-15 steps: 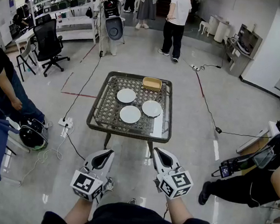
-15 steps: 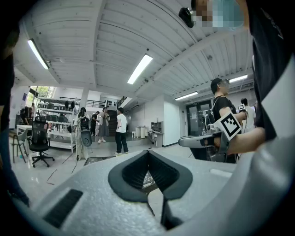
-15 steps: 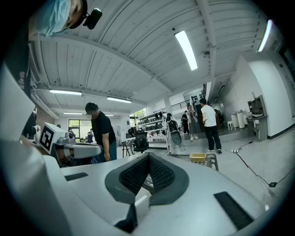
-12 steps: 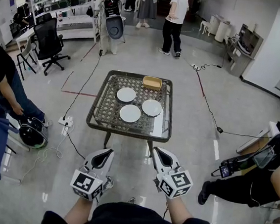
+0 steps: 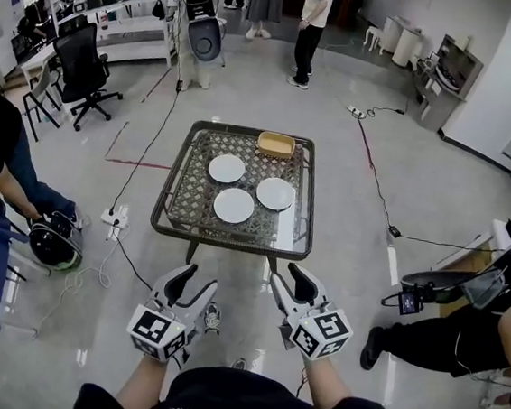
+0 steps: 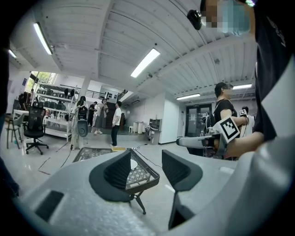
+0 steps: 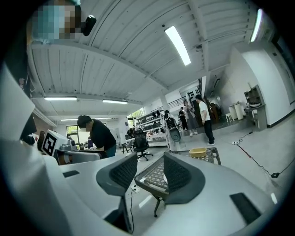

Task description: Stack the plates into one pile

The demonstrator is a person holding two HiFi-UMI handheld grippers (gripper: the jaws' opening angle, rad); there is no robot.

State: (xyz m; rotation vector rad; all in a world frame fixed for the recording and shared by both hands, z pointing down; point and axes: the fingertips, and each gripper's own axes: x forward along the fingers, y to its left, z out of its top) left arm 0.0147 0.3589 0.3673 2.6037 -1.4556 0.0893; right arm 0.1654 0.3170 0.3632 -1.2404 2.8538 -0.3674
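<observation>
**Inspector:** What has changed in the last half second?

**Assessor:** The desk [image 5: 224, 240] sits slightly larger and lower in the head view than it did, so I judge the operator is closing in on it. The left tool [image 5: 195, 280] and right tool [image 5: 289, 279] now show their jaws apart, where earlier each looked like a single closed wedge. Both gripper views confirm a clear gap with nothing between the jaws.

**Inspector:** And the plates?

**Assessor:** They have not moved. The far plate [image 5: 227, 168], near plate [image 5: 234, 205] and right plate [image 5: 275, 193] lie separately on the desk, none overlapping (a yellow basket [image 5: 276, 144] sits at the far edge). Both tools are well short of the desk, over the floor.

**Inspector:** Your finding?

**Assessor:** Stacking has not started. The tools are empty and ready for a first pickup, though they are still out of reach.
</observation>
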